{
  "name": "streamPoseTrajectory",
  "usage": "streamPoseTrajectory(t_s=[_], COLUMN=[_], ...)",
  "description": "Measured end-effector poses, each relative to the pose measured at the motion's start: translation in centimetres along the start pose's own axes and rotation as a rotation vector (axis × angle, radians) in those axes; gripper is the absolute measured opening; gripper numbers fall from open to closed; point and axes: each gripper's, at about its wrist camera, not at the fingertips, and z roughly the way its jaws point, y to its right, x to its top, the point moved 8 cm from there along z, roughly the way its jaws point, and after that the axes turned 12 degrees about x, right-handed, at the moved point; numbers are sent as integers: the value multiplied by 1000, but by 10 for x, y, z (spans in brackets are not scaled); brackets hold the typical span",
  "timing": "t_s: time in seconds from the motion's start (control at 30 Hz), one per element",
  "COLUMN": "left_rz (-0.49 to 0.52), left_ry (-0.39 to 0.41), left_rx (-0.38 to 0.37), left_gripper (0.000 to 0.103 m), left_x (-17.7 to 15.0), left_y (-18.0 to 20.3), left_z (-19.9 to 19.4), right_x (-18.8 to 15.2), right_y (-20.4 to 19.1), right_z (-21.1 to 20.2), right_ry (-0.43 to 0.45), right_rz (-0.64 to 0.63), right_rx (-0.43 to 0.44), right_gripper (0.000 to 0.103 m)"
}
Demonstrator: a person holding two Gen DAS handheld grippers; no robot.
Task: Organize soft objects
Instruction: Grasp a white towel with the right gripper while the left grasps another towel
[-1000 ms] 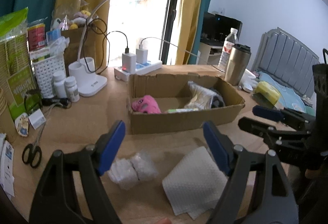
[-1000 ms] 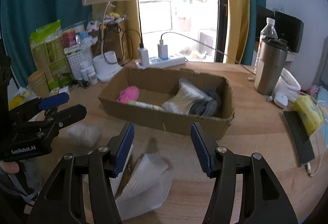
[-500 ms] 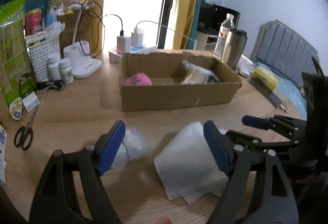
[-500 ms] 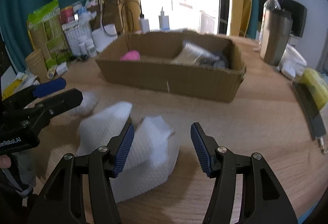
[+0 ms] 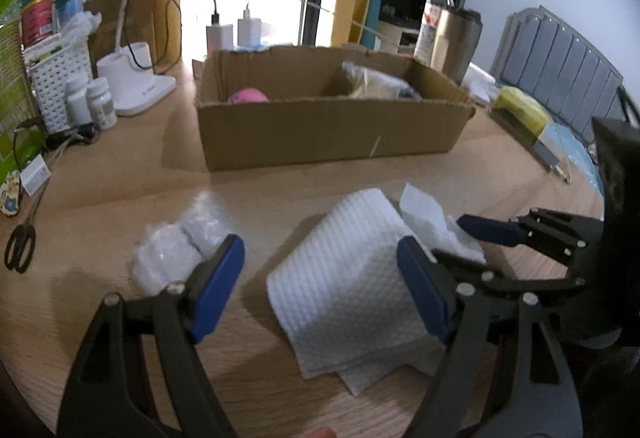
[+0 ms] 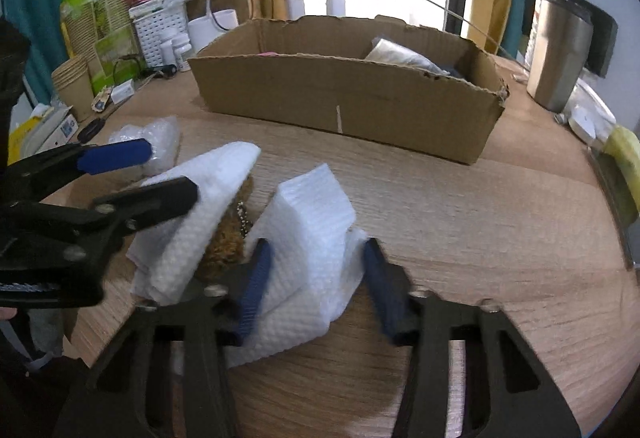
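A pile of white paper towels [image 5: 352, 278] lies on the wooden table; it also shows in the right wrist view [image 6: 312, 238], draped over a brown fuzzy thing with a bead chain [image 6: 228, 238]. My left gripper [image 5: 320, 286] is open, its jaws on either side of the near towel fold. My right gripper [image 6: 314, 286] is open around the raised right fold of the towels. A clear wrapped white bundle [image 5: 180, 250] lies left of the towels. The cardboard box [image 5: 328, 125] behind holds a pink soft toy [image 5: 248, 95] and a plastic bag [image 5: 380, 83].
Scissors [image 5: 20, 246], pill bottles [image 5: 100, 105], a white basket [image 5: 56, 77] and a lamp base [image 5: 136, 81] crowd the left. A steel tumbler [image 6: 560, 57] and yellow pouch [image 6: 624, 157] stand right. A power strip sits behind the box.
Both grippers have dropped lower and moved forward onto the paper towels. The right gripper's jaws have narrowed around the towel's raised fold.
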Motion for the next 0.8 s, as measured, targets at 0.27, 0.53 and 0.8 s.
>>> streamPoseTrajectory(t_s=[0.27, 0.53, 0.8], left_rz=[2, 47, 12], left_ry=[-17, 1, 79], left_rx=[-43, -119, -92], left_gripper=[78, 29, 21], left_x=[-3, -1, 16], left_y=[9, 28, 10], left_z=[4, -7, -29], right_x=[2, 21, 24], right_y=[8, 32, 47], right_z=[-8, -48, -59], right_ry=[26, 156, 181], right_rz=[-9, 25, 48], right_rx=[-7, -76, -128], right_gripper=[8, 7, 8])
